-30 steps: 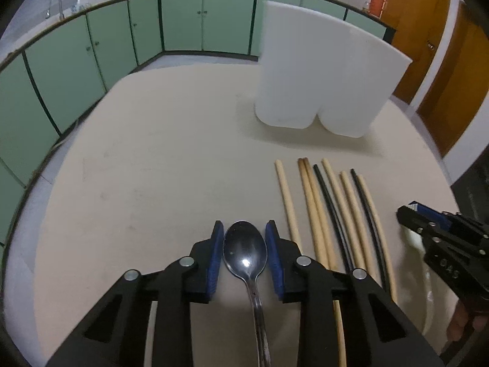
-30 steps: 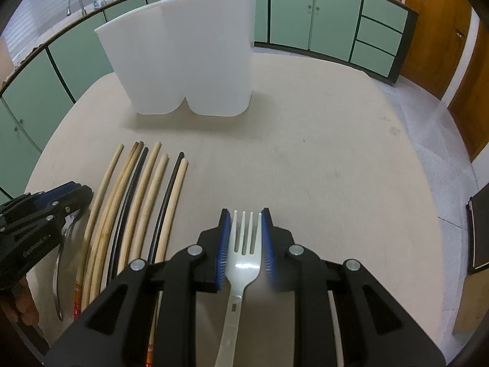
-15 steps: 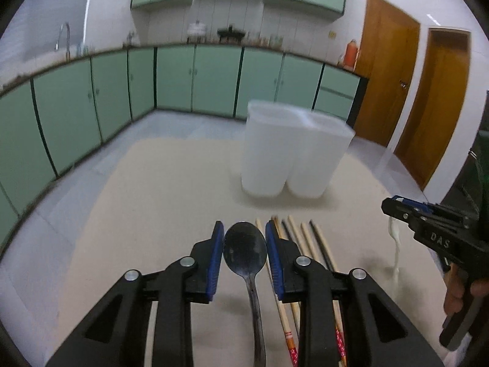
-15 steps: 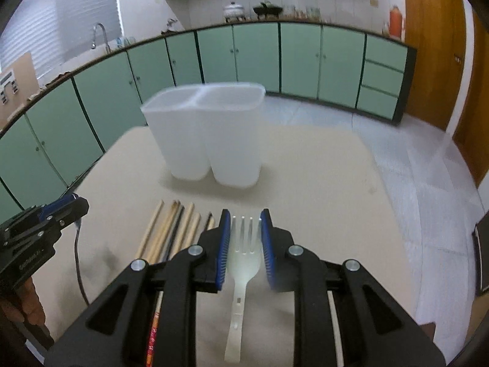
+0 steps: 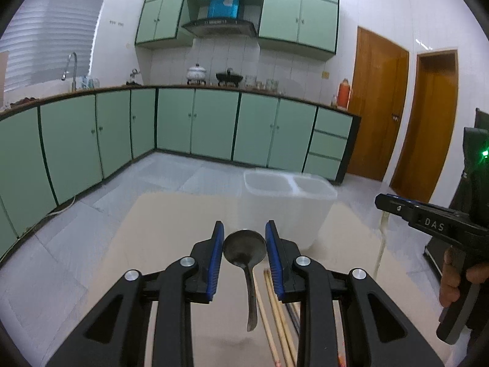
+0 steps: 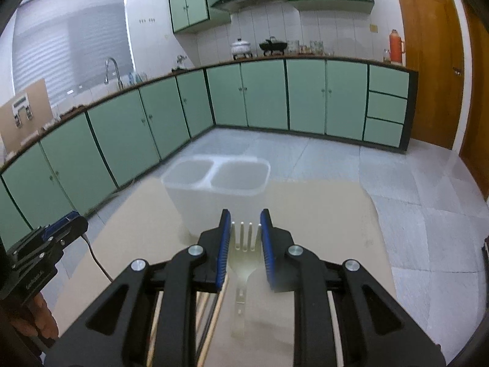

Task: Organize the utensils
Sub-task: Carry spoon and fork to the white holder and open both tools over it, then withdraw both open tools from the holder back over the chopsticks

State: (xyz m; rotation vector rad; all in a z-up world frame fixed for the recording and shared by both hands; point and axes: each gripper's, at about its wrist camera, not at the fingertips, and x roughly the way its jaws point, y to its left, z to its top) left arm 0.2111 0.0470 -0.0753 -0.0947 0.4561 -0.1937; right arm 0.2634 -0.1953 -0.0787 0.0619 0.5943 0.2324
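Both grippers have risen off the table (image 5: 171, 214) with their loads. Left gripper (image 5: 244, 246) is clamped narrowly on the spoon (image 5: 244, 252) bowl, handle hanging down; right gripper (image 6: 244, 238) pinches the pale fork (image 6: 243, 244) by its head. Ahead of both stands the white two-compartment holder (image 6: 220, 195), apparently empty, with the chopsticks (image 5: 275, 312) lying on the table nearer than it. Lifted utensils now look ready for carrying over its rim.

Behind your table you face curved mint-green base cabinets (image 5: 214, 128), an orange thermos flask (image 6: 396, 46), brown wooden doors (image 5: 377, 107)
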